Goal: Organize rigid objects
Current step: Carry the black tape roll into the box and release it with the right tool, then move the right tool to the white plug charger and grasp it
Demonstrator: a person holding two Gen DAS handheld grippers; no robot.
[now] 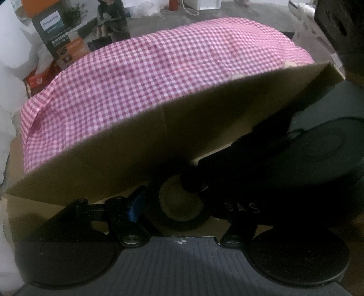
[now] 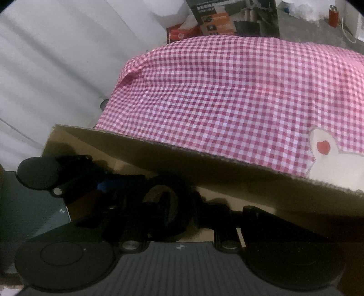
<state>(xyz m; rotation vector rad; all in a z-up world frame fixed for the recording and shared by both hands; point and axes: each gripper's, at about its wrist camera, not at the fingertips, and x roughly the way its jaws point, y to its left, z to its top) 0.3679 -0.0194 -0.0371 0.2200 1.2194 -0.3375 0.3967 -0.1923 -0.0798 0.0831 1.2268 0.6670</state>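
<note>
**A:** What do you have in front of you?

**B:** A cardboard box (image 1: 127,145), its near flap lifted toward my cameras. Behind it a pink gingham cloth (image 1: 159,75) covers a table. Down in the box lies a black roll of tape (image 1: 182,205), brown cardboard showing through its hole.

**A:** And your left gripper?

**B:** My left gripper (image 1: 182,198) is low in the box. Its blue-tipped finger (image 1: 136,205) sits just left of the roll. The other side is lost in dark shapes, so I cannot tell how wide it stands or whether it has the roll pinched.

**A:** The right one?

**B:** My right gripper (image 2: 168,205) reaches into the same box from the other side. Through its camera the roll of tape (image 2: 173,200) stands on edge between my black fingers (image 2: 127,205), close to both. It is too dark and blurred there to say whether they press on it.

**A:** Anything else in view?

**B:** From the left camera the right gripper's body (image 1: 318,154) fills the right side, touching the box flap. A Philips product carton (image 1: 56,34) stands beyond the table, a red packet (image 1: 36,79) beside it. The right camera shows a cream appliqué with a red heart (image 2: 323,146) on the cloth, and a red canister (image 2: 333,16) on the grey floor far back.
</note>
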